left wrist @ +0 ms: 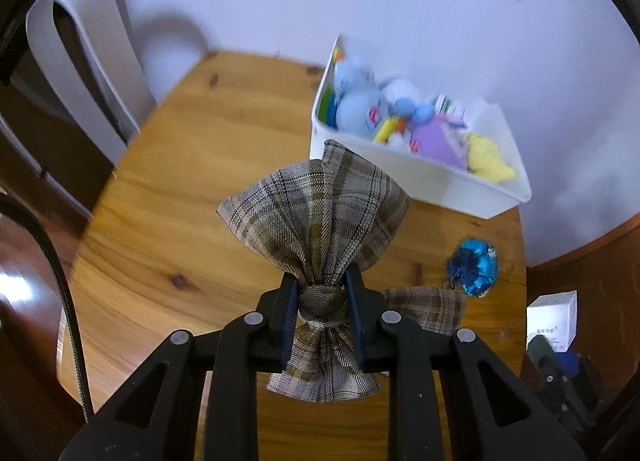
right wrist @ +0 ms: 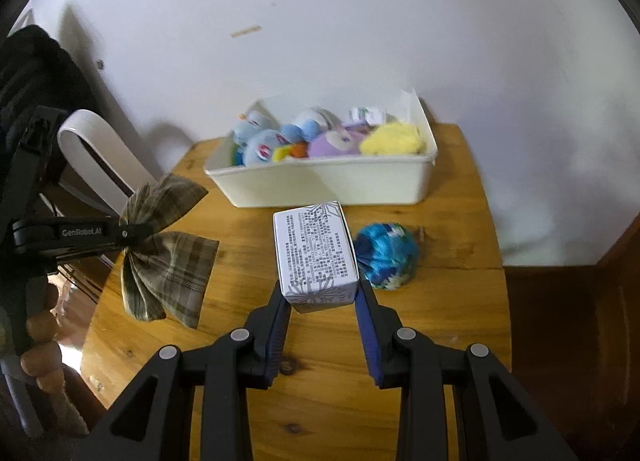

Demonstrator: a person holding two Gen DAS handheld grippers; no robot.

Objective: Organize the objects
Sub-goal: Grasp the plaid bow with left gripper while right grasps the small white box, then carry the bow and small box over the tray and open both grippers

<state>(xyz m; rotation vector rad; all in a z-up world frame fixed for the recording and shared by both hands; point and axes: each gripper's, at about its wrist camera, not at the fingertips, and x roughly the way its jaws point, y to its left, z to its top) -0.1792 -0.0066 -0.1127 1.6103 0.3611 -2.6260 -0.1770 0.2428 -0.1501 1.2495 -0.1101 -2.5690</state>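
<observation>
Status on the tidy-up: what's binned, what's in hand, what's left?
Done: white plastic bin already holds plush toys. In hand: left gripper shut on the plaid fabric bow, right gripper shut on the white printed box, both held short of the bin. Left: shiny blue fabric ball on the round wooden table.

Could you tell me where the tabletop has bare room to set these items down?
The wooden table is bare on its left half, from the white bin forward. It is crowded right of centre, around the blue pouch, and the bin is nearly full of toys.
</observation>
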